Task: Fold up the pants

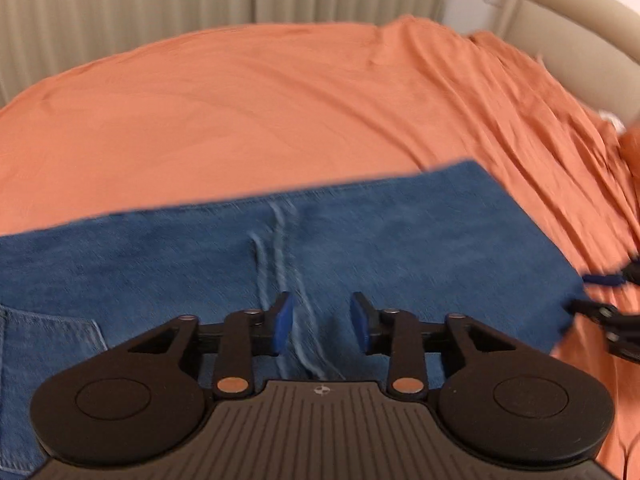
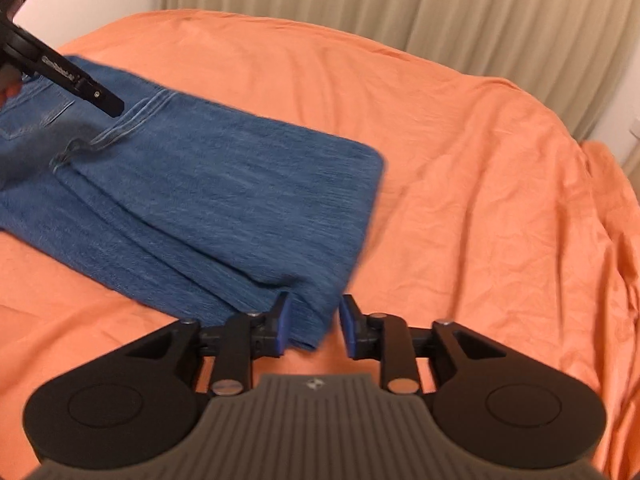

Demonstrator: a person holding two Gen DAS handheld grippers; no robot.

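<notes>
Pants (image 2: 208,184) of blue denim are seen lying folded flat on the orange bedsheet (image 2: 460,160), filling the left half of the right wrist view from about nine o'clock in to the centre, with a back pocket visible at ten o'clock and a rounded fold edge near the middle of the frame. In the left wrist view the same denim is spread across the lower half, its leg seams running up from six o'clock. The right gripper (image 2: 312,330) is held at the near corner of the fold with its jaws apart; the corner of the cloth lies between the blue pads, but no pressing on it can be made out. The left gripper (image 1: 321,324) is poised over the seams, its jaws also apart and nothing clamped, while denim is seen behind the gap. In the right wrist view the left tool is seen reaching in from eleven o'clock. A beige curtain (image 2: 400,8) hangs beyond the bed at twelve o'clock. The fold is judged to be laid and released, or nearly so. Trouble could arise if a pad were dragged away while still catching cloth: the top layer could be pulled askew and the stacked edges opened. The thick denim may also spring back at the crease if it is not pressed flat.
</notes>
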